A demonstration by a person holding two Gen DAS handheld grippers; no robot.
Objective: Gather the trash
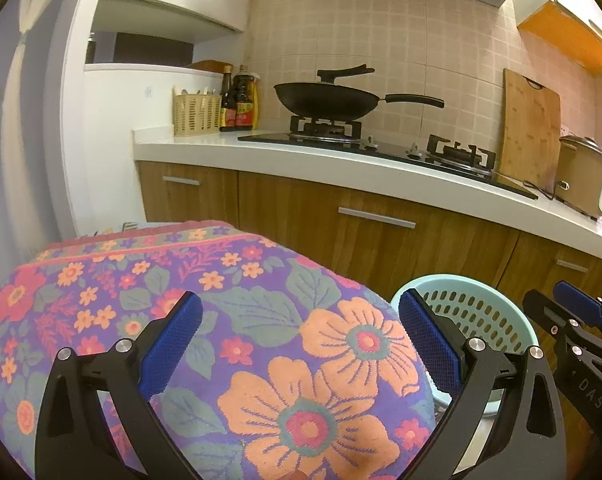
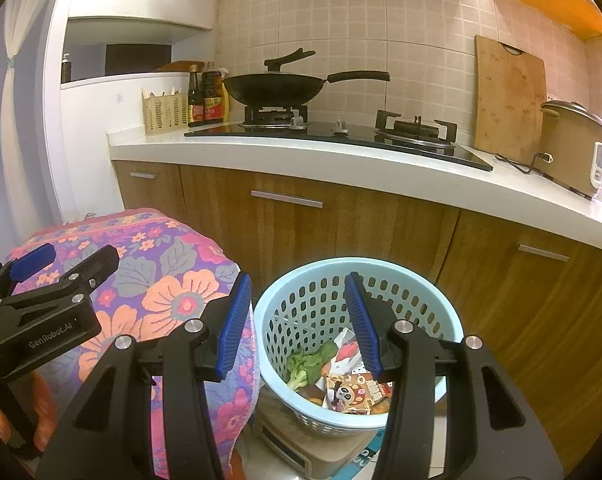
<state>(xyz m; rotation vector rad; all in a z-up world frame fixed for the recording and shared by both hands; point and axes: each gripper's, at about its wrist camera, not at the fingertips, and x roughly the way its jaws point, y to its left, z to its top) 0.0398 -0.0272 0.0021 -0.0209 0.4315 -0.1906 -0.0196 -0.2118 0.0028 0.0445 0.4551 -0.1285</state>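
Wood-fronted cabinets (image 2: pixel 341 216) carry the white table (image 2: pixel 301 160) with its wok (image 2: pixel 275 88) and cutting board (image 2: pixel 509 100). Below, a floral towel (image 1: pixel 221 320) lies beside the pale blue basket (image 2: pixel 433 300) — trash (image 2: pixel 341 376) inside, wrappers and greens, print unreadable. Left gripper (image 1: pixel 301 344), marked "GenRobot.AI", spread over the towel; right gripper (image 2: pixel 297 324) spread above the basket, both empty.

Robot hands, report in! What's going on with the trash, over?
Left tool open, empty, over flowered towel. Right tool open, empty, above pale blue plastic basket. Snack wrappers and greens inside. Nothing in the way.
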